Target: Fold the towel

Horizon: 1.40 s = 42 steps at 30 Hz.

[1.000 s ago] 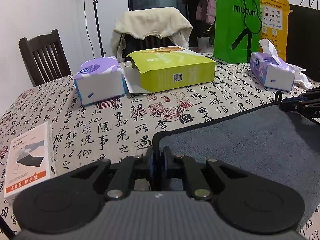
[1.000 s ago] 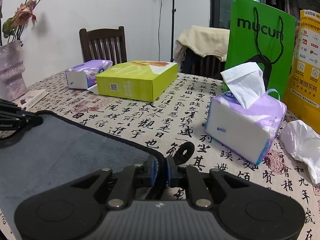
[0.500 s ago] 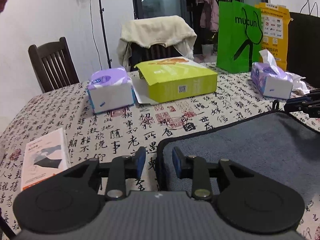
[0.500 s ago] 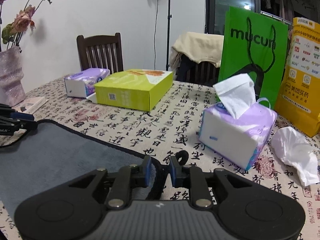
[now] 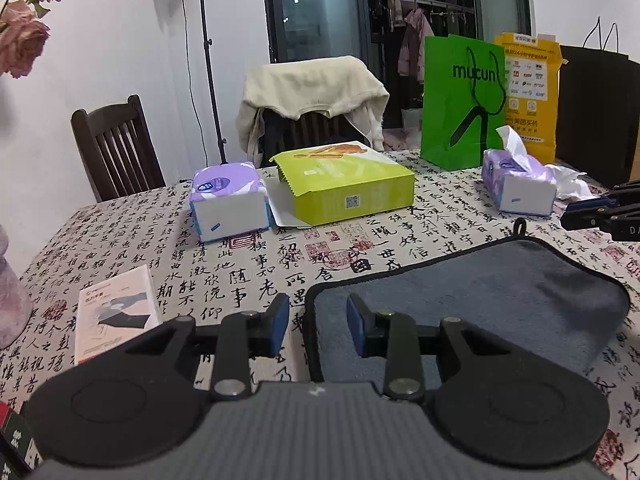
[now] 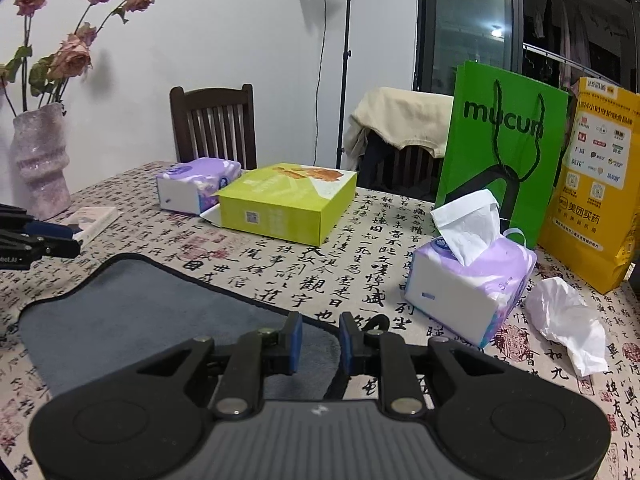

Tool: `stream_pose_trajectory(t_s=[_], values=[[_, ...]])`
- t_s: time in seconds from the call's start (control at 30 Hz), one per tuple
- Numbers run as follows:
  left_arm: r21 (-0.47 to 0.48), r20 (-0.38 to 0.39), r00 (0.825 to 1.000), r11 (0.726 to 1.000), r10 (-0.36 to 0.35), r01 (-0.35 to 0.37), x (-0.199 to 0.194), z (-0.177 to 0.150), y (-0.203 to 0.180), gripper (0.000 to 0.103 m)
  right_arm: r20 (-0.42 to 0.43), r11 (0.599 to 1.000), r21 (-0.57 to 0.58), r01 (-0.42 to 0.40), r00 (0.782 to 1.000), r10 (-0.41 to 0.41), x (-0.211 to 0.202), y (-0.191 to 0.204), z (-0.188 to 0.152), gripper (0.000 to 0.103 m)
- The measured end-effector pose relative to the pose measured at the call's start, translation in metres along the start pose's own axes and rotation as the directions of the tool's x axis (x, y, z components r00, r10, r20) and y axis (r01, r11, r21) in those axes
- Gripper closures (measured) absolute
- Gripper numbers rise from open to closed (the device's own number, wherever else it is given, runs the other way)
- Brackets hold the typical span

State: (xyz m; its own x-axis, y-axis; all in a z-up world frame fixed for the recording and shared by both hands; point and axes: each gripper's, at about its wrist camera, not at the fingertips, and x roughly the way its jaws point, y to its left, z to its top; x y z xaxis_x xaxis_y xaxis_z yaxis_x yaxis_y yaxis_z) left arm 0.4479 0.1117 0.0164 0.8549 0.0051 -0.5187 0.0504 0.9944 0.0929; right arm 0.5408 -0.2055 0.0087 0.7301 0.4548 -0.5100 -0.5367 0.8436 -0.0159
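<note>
Towel (image 5: 472, 304), grey with black edging, lies flat on my calligraphy tablecloth (image 5: 240, 272). Left gripper (image 5: 318, 326) spread apart over its near left corner, right gripper (image 6: 319, 340) parted over the right corner; neither grips.

The towel (image 5: 472, 300) is dark grey, plush, edged with black piping, and lies flat on the patterned tablecloth at the near side of the table. Its corners are rounded, and a small black hanging loop (image 5: 520, 226) sticks out from its far right corner. Its far edge bows slightly.
</note>
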Motion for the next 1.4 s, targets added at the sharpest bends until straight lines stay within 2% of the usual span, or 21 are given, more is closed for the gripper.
stream_pose_trajectory(t_s=[0.6,1.23,1.4], values=[[0.008,0.065,0.998,1.000,-0.009,0.008,-0.071,-0.012,-0.020,0.071,0.039,1.000,-0.017,0.002,0.999,-0.001,-0.072,0.024,-0.013,0.084],[-0.003,0.116,0.993,1.000,0.002,-0.001,-0.154,-0.042,-0.034,0.069,0.081,1.000,-0.021,0.004,0.997,-0.002,-0.157,0.048,-0.042,0.084],[-0.004,0.135,0.991,1.000,0.007,-0.007,-0.174,-0.050,-0.040,0.062,0.088,1.000,-0.025,0.003,0.996,-0.001,-0.177,0.054,-0.054,0.083]])
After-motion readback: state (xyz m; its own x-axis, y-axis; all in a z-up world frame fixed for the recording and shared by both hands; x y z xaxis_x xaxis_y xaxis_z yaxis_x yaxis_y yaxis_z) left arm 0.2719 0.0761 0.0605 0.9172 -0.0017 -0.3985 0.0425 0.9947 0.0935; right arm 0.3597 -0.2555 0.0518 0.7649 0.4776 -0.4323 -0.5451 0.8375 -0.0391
